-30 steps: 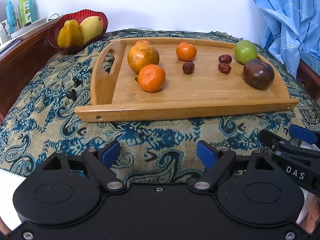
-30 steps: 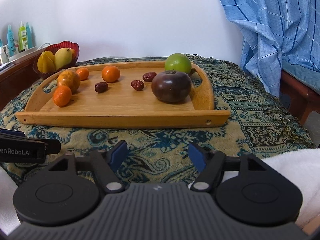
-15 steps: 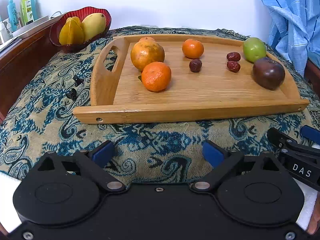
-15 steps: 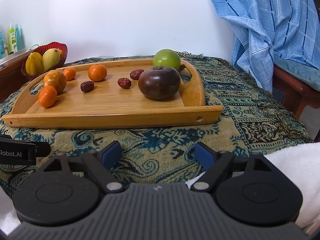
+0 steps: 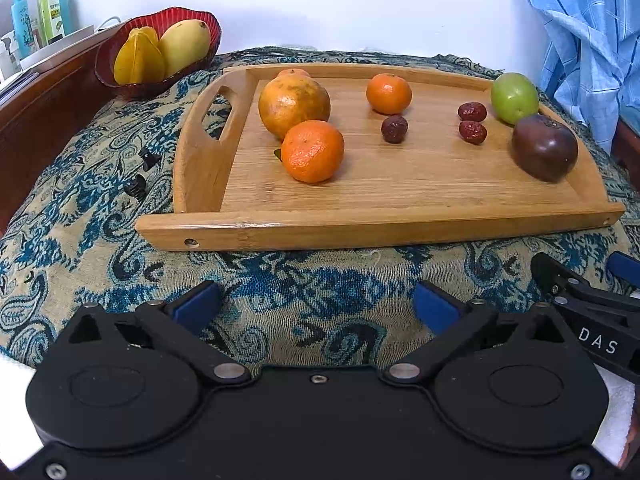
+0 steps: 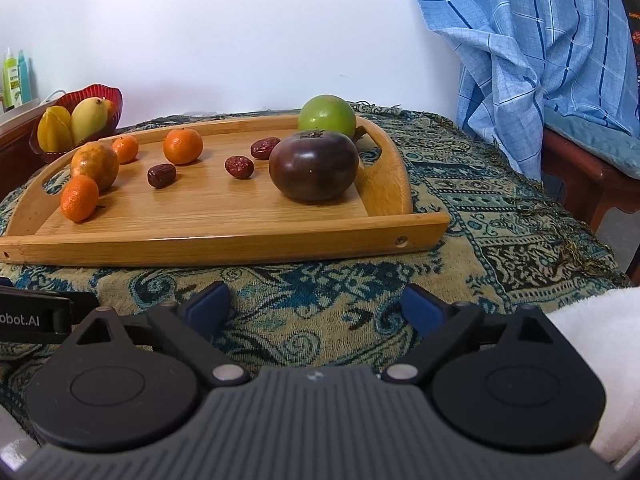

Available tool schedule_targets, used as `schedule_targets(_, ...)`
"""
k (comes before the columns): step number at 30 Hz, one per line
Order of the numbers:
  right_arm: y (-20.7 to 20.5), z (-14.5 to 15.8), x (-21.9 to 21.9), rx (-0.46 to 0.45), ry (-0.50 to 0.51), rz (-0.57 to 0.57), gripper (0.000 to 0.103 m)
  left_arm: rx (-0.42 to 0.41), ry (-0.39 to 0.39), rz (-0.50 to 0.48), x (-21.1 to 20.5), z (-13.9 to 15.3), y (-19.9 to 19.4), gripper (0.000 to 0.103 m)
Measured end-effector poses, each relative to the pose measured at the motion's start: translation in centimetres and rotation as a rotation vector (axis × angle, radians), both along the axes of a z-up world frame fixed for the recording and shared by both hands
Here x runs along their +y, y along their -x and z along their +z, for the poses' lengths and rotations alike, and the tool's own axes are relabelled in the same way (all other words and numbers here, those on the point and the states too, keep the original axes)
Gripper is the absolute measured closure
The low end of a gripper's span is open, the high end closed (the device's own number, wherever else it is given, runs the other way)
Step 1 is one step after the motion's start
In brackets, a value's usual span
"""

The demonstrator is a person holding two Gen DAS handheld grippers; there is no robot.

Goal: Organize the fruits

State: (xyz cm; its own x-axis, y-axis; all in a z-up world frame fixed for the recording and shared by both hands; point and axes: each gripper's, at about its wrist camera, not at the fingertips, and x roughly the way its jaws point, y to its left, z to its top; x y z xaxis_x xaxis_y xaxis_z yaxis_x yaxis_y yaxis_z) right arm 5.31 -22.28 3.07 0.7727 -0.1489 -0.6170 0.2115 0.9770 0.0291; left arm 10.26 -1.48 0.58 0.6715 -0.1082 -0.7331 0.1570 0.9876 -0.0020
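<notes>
A wooden tray [image 5: 400, 200] [image 6: 200, 220] lies on the patterned cloth. It holds a large yellow-orange fruit [image 5: 294, 104], small mandarins [image 5: 313, 151] [image 5: 389, 93], three dark red dates [image 5: 394, 129] [image 5: 472, 132], a green fruit [image 5: 515, 98] [image 6: 327, 116] and a dark purple fruit [image 5: 545, 147] [image 6: 313, 166]. My left gripper [image 5: 316, 306] is open and empty over the cloth in front of the tray. My right gripper [image 6: 316, 306] is open and empty, in front of the tray's right part.
A red bowl [image 5: 116, 80] [image 6: 116, 96] with a starfruit and a mango stands at the back left. Bottles [image 5: 38, 16] stand on a ledge beyond it. A blue cloth [image 6: 532, 48] hangs over a chair at the right. Two small black clips [image 5: 140, 176] lie left of the tray.
Both grippers have opened wider. The left view has moved slightly closer to the tray; the right view has shifted right, so the tray sits further left.
</notes>
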Motion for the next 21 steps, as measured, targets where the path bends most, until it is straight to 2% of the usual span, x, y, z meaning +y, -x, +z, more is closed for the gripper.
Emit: schedule_targets(21,-0.3,-0.2,0.22,0.008,0.011,0.012,0.0,-0.003,0.007,0.005,0.09,-0.17,-0.37,0.0)
